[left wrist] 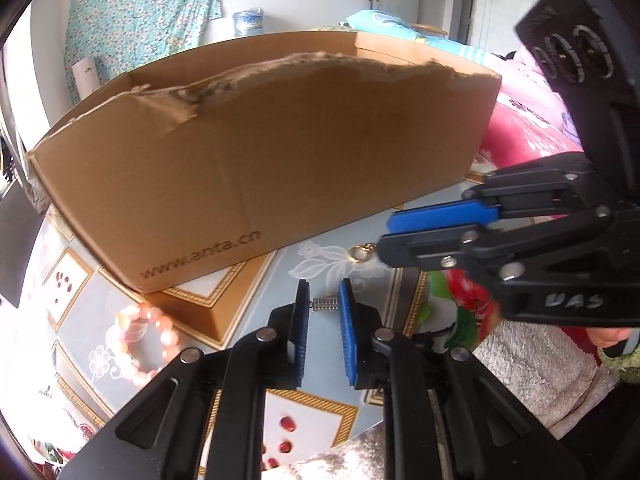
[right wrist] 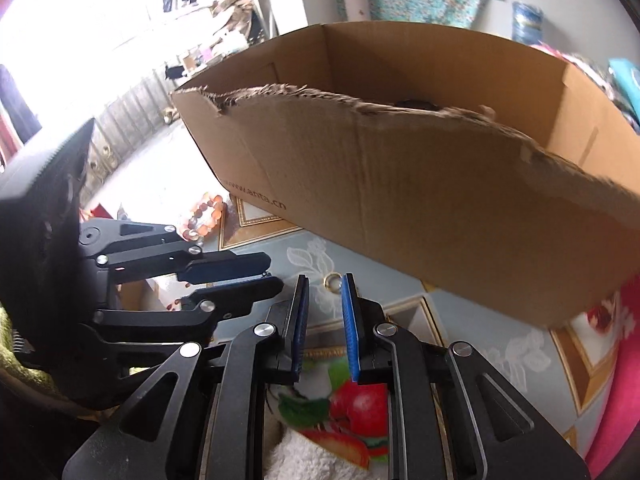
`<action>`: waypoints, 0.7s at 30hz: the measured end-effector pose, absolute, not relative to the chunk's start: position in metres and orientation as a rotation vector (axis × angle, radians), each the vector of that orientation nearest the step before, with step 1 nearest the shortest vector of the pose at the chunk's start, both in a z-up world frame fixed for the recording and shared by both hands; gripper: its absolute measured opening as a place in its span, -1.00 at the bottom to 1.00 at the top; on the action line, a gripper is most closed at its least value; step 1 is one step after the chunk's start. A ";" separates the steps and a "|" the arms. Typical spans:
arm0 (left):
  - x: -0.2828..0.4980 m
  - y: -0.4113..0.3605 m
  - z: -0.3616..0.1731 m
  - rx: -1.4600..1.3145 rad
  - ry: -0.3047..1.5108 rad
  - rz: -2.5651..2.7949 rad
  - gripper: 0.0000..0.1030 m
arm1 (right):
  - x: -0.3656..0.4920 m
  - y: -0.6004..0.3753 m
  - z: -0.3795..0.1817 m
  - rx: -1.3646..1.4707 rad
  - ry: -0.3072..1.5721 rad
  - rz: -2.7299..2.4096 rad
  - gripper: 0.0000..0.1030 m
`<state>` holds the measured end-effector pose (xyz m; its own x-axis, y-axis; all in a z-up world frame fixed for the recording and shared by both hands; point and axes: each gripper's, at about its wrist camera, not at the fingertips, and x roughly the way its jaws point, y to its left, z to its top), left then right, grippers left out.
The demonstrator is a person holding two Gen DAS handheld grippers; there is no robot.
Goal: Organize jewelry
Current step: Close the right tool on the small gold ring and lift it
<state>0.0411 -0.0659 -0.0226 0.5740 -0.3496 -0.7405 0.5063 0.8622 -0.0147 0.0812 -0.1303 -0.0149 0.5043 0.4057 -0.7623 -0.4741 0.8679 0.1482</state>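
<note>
While the left gripper [left wrist: 324,304] is pinching a small silver charm [left wrist: 325,303] end to end between its blue pads, the right gripper [right wrist: 325,282] is closing around a gold ring [right wrist: 332,280] — whether its pads are actually pressing it, I cannot tell. Both are hanging just above the patterned tabletop [left wrist: 320,258], near the front wall of the cardboard box [left wrist: 280,152]. A pink bead bracelet [left wrist: 146,344] is lying to the left, untouched. The charm is being gripped only by its tips, so any roll could be popping it free — and the ring could be slipping out before either clears the box's torn rim.
</note>
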 end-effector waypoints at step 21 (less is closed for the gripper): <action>0.041 -0.047 -0.021 0.159 0.806 -0.511 -0.73 | 0.099 -0.100 -0.024 -0.389 0.918 0.671 -0.73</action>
<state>0.0410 -0.0467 -0.0212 0.5791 -0.3758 -0.7235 0.4944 0.8675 -0.0549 0.0988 -0.0995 -0.0244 0.4273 0.3627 -0.8282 -0.6789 0.7337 -0.0290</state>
